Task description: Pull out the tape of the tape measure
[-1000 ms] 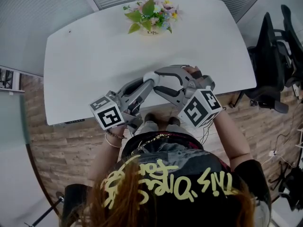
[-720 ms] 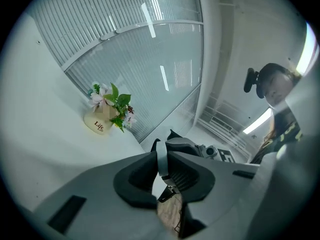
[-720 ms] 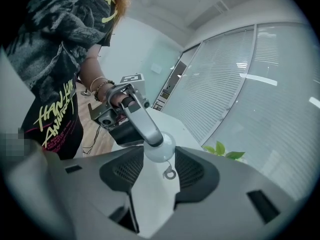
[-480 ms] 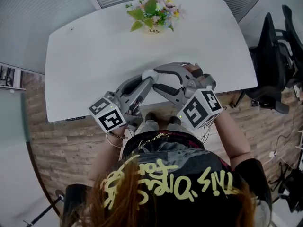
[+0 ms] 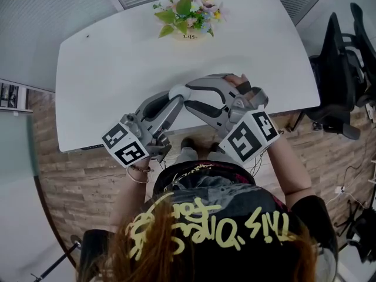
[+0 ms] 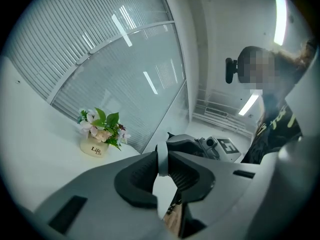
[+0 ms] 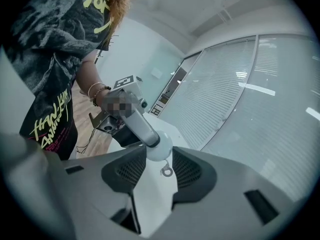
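A small white round tape measure is held in the air above the near edge of the white table. My left gripper is shut on it, pinching its thin sides. In the right gripper view the round case sits at my right gripper's fingertips. Its metal pull ring hangs free in the gap between the pads, touching neither. The right jaws have just been closing around it and still stand apart. In the head view, my right gripper meets the left one tip to tip.
A pot of flowers stands at the table's far edge, also visible in the left gripper view. A black office chair stands to the right of the table. The person's body is just behind both grippers, over a wooden floor.
Both grippers have lifted a little with the tape measure. The left gripper has rolled, its marker cube swinging left and down in the picture. The right gripper's fingers have drawn closer together.
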A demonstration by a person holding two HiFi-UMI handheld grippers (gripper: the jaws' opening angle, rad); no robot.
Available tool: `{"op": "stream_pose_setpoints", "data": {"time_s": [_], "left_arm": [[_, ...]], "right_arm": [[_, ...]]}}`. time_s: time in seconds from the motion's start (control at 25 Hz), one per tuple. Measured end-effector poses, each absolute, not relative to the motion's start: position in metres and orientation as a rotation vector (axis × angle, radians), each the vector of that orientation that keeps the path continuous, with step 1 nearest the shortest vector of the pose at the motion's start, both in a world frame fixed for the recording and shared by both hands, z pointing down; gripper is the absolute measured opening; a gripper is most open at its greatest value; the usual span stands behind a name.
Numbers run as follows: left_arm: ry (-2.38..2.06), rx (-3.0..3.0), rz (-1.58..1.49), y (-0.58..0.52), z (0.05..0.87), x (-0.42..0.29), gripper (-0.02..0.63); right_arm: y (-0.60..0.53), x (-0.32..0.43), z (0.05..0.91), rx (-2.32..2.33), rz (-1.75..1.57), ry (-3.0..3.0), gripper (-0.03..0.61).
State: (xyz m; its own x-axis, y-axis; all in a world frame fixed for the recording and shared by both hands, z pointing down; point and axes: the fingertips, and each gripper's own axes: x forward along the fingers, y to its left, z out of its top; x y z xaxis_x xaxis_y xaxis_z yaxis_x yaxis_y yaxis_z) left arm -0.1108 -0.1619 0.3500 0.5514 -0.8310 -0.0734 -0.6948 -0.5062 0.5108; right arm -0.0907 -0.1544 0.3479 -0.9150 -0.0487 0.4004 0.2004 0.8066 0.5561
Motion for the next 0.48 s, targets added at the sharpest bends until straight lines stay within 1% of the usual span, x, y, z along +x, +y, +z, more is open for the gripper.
{"op": "stream_pose_setpoints", "data": {"time_s": [0.32,0.48], "left_arm": [[-1.179,2.343,-0.547,-0.166,0.336,-0.111,0.057],[-1.194,2.393,-0.504,-0.167,0.331,-0.105,0.058]], "right_arm": [[-0.163,-0.083,0.338,-0.127,-0.950,-2.583,0.170],[-0.181,-0.073,0.348,-0.062,-0.971,-2.522,0.170]]}}
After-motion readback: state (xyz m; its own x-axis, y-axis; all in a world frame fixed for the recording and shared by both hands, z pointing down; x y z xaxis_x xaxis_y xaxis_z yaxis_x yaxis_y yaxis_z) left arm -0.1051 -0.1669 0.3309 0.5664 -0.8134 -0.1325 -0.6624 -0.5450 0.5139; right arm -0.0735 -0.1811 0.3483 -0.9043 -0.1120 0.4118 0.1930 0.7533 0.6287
